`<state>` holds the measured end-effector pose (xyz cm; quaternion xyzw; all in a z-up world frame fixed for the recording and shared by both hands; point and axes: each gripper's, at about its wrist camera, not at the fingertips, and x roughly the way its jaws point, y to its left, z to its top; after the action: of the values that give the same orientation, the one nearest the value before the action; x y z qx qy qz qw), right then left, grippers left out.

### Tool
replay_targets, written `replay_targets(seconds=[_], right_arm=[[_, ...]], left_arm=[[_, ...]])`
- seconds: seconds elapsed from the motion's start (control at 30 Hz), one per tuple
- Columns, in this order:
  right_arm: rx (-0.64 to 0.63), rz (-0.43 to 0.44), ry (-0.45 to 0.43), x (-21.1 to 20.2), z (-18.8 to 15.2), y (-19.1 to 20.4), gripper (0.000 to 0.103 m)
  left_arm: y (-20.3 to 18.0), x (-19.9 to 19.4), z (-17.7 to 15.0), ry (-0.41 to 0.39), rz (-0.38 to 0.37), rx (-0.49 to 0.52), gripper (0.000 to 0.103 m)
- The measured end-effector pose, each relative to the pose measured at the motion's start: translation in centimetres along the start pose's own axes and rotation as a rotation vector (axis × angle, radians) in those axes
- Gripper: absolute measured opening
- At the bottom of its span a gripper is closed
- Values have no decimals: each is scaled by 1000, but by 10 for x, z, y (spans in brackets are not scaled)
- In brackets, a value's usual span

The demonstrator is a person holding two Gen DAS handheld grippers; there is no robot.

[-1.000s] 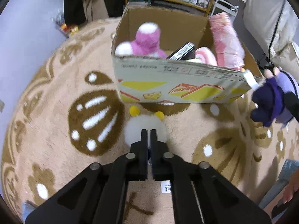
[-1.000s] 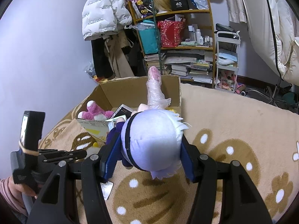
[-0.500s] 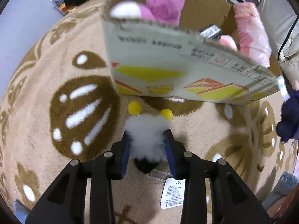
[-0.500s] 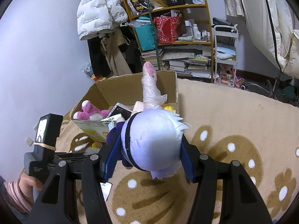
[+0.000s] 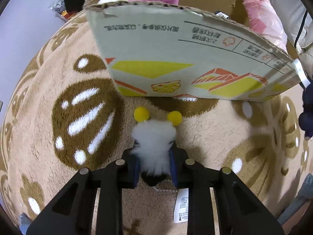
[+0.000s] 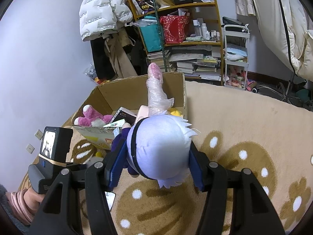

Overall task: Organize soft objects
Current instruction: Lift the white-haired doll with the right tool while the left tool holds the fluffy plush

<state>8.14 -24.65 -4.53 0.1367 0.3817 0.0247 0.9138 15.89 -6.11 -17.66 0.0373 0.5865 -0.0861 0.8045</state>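
Beige plush rug with brown flower motifs [image 5: 205,137]: floor covering.
Open printed cardboard box [image 5: 176,58]: standing on the rug, holding a pink-and-white plush toy [image 6: 92,116].
Round lavender-headed plush doll [image 6: 160,146]: clamped between the right gripper's [image 6: 156,166] blue pads, carried above the rug near the box.
Small fluffy white plush with two yellow ball tips [image 5: 153,146]: on the rug before the box, long axis and tips toward it; left gripper [image 5: 154,164], pointing steeply down, is closing around it, pads touching its fur.

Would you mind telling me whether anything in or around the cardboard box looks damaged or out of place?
The cardboard box has a ragged, torn top edge on its near wall. A dark boxed item sits among the plush toys inside, which seems odd for soft objects.
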Motion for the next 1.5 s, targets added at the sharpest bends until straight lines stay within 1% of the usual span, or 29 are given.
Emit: replay_targets(seconds=[0.2, 0.37, 0.47, 0.53, 0.6, 0.73, 0.83, 0.9, 1.07, 1.13, 1.2, 1.27, 1.33, 1.43, 1.5], right_arm=[[-13, -3, -6, -3, 1, 2, 62], [-21, -5, -17, -9, 1, 4, 63], [-22, -7, -34, -13, 2, 4, 63], [-26, -8, -54, -17, 3, 5, 63], [-32, -7, -71, -22, 5, 5, 63], [-38, -2, -106, -29, 10, 6, 63], [-35, 2, -124, -33, 13, 5, 63], [-35, 4, -135, -35, 14, 6, 63], [-39, 9, -181, -41, 21, 6, 63], [-41, 10, -199, -42, 24, 6, 63], [-44, 8, -212, -42, 27, 8, 63], [-46, 9, -226, -40, 33, 9, 63], [-51, 7, -233, -37, 37, 10, 63], [-51, 9, -232, -30, 44, 10, 63], [-54, 10, -229, -26, 46, 9, 63]], left_arm=[[5, -10, -1, 5, -41, -31, 23], [23, -22, 1, -33, -65, -76, 23], [31, -32, 0, -60, -57, -98, 23], [33, -44, -1, -97, -39, -100, 23], [35, -59, -4, -154, -29, -93, 23], [28, -88, -11, -242, -59, -88, 23], [19, -108, -13, -305, -58, -78, 23], [16, -123, -12, -361, -59, -75, 23], [7, -159, -11, -523, -61, -35, 23], [2, -168, -9, -572, -65, -22, 21], [-5, -178, -5, -635, -60, 13, 21], [-11, -184, 0, -672, -65, 47, 21], [-15, -183, 6, -673, -67, 62, 21], [-13, -163, 20, -587, -76, 50, 21], [-11, -150, 21, -544, -66, 44, 21]])
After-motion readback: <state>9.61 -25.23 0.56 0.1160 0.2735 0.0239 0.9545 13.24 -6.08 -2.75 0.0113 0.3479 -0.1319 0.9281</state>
